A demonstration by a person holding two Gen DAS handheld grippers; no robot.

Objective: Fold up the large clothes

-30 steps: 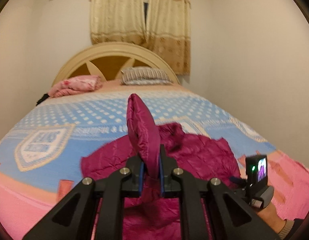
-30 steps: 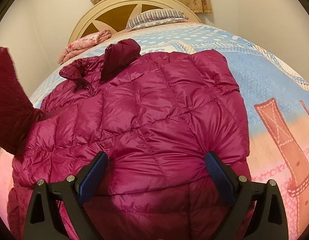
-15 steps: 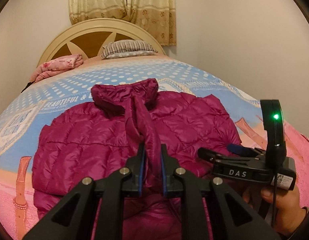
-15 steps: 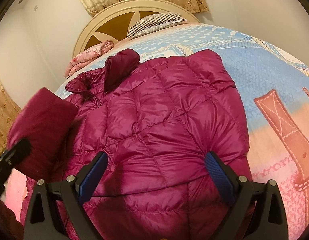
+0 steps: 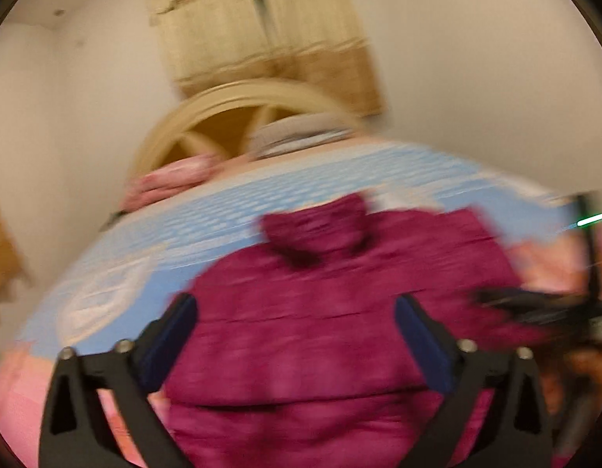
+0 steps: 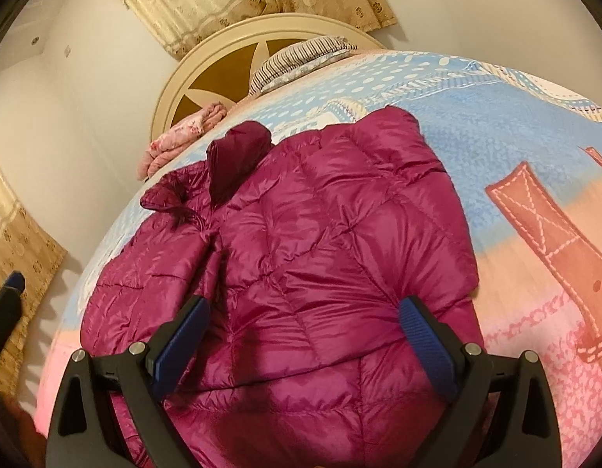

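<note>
Left wrist view, blurred: my left gripper (image 5: 295, 339) has its jaws opening wide with nothing pinched, magenta puffer jacket (image 5: 340, 312) spread on the bedspread (image 5: 207, 210) below, right gripper (image 5: 535, 308) at the frame edge. Right wrist view: my right gripper (image 6: 301, 343) is spread wide and empty over the jacket (image 6: 301, 253), which lies flat mid-bed with a sleeve (image 6: 164, 269) folded across. Judgement: light, puffy, slick nylon, springs back, so I'd pinch a stitched seam or the hem, not a loose baffle.
</note>
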